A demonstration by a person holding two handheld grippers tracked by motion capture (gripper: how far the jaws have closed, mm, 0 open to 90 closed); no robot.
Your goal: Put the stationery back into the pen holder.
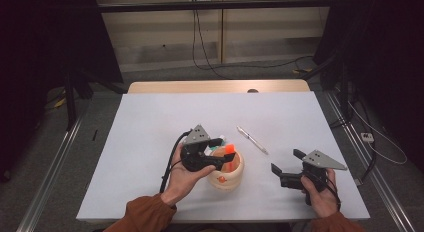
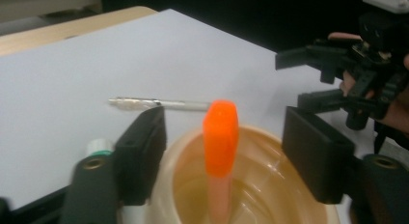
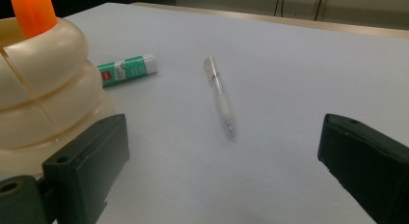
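Holder [image 1: 227,173] first, the cream ribbed pot near the front of the white table [image 1: 150,132], and everything hangs off it. From the high view, the left gripper [image 1: 220,159] sits right over the holder's rim with an orange-capped marker [image 1: 229,151] standing upright inside. A clear pen [image 1: 252,139] lies on the table just beyond and to the right of the holder, its long axis running diagonally away from it. The right gripper [image 1: 282,167] hovers further right of the holder, low over the table.

Over to the left gripper view: jaws parted wide, one either side of the marker [image 2: 220,137], pads clear of it, so nothing is gripped. The marker stands in the holder [image 2: 251,185] on its own. The pen [image 2: 159,103] lies crosswise just past the holder's far rim.

Right gripper view now: jaws spread wide and empty, the pen [image 3: 220,96] dead ahead between them, its length pointing nearly along the gripper's line of sight. A glue stick [image 3: 128,69] lies beside the holder [image 3: 43,89] at left.

My read: the right gripper is the nearer one for the pen, and it would want a turn of the wrist to close across the barrel.
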